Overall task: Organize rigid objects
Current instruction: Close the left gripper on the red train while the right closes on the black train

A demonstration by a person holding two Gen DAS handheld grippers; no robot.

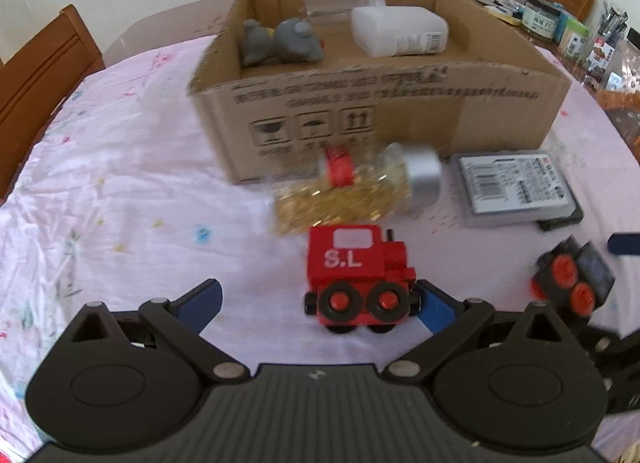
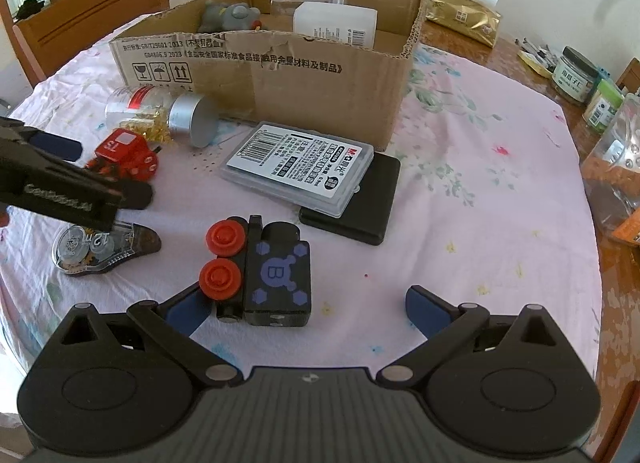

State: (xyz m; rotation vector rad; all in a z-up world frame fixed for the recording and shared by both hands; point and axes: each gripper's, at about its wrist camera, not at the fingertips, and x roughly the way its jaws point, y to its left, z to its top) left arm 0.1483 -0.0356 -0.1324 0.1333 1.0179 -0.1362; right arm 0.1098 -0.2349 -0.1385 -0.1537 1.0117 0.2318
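Low over the table, both hand-held grippers gape: left (image 1: 320, 303) flanks red train (image 1: 358, 275), right (image 2: 308, 309) black train (image 2: 264, 269).

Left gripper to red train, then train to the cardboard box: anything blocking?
Nothing between the open left gripper and the red train. Toward the cardboard box, the jar of gold bits lies directly behind the train.

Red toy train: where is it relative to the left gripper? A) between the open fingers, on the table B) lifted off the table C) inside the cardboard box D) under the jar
A: the red toy train stands on the tablecloth between the left gripper's spread fingers.
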